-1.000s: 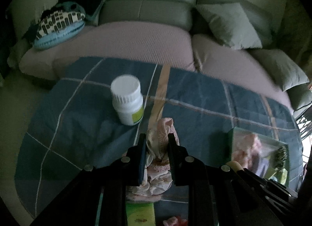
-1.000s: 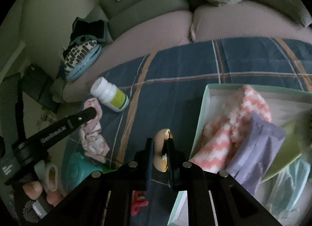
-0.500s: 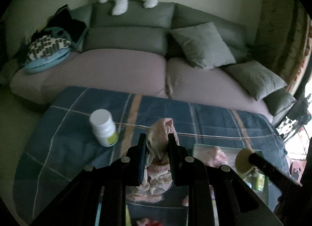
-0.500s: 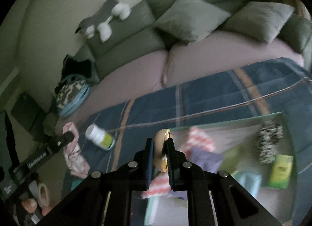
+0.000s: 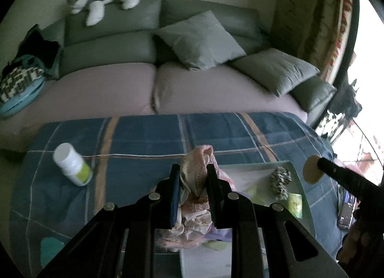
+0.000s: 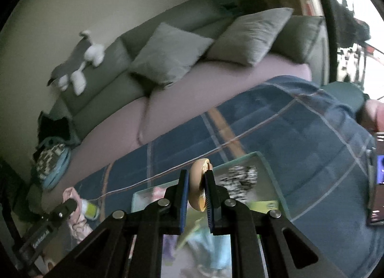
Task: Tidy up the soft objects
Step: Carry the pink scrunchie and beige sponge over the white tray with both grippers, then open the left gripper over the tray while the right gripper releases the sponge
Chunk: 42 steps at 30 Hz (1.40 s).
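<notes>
Over plaid blanket [image 5: 144,138] before grey sofa [image 5: 115,38] — left hand-held gripper [image 5: 193,177] pinching pink cloth [image 5: 195,170], right hand-held gripper [image 6: 196,190] a tan disc [image 6: 198,182].

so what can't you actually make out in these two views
- Box contents: in the left wrist view the left gripper and its pink cloth cover the near half; in the right wrist view they are blurred.
- Round tan item in the right gripper: seen edge-on, its kind is unclear.
- Bottle label: too small to read.
- Dark device: cut by the right wrist view's edge.
</notes>
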Available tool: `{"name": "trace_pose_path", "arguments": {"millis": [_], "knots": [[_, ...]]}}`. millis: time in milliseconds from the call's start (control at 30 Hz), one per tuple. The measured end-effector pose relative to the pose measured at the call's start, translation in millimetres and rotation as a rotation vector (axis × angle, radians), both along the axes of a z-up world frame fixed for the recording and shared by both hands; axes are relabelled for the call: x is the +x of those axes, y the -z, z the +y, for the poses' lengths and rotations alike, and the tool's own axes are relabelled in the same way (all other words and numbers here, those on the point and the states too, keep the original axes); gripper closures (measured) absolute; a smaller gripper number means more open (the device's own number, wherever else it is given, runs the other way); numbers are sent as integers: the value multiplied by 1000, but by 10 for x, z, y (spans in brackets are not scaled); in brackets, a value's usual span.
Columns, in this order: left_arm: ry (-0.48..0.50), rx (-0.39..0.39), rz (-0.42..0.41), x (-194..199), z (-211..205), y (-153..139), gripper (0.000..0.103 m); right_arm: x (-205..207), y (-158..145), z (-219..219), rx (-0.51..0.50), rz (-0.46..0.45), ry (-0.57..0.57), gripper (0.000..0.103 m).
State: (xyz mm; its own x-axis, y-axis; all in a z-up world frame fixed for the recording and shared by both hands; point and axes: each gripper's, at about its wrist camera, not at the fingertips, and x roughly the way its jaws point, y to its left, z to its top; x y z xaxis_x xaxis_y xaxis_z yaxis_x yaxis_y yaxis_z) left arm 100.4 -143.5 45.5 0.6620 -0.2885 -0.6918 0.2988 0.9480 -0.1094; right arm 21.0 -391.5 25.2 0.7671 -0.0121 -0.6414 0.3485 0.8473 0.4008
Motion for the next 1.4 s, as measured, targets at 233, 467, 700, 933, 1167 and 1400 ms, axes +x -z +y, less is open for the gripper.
{"name": "trace_pose_path", "arguments": {"millis": [233, 467, 700, 933, 1167, 1400], "knots": [[121, 35, 36, -64, -486, 143, 81, -77, 83, -180, -17, 59, 70, 89], [180, 87, 89, -50, -777, 391, 81, 40, 355, -211, -18, 169, 79, 89], [176, 102, 149, 62, -833, 644, 81, 200, 625, -135, -28, 264, 54, 89], [171, 95, 189, 116, -825, 764, 80, 275, 666, -27, -56, 292, 29, 86], [155, 70, 191, 126, -753, 716, 54, 329, 644, 70, -56, 287, -4, 86], [129, 53, 182, 135, -603, 610, 39, 375, 604, 177, -43, 268, -41, 63]]}}
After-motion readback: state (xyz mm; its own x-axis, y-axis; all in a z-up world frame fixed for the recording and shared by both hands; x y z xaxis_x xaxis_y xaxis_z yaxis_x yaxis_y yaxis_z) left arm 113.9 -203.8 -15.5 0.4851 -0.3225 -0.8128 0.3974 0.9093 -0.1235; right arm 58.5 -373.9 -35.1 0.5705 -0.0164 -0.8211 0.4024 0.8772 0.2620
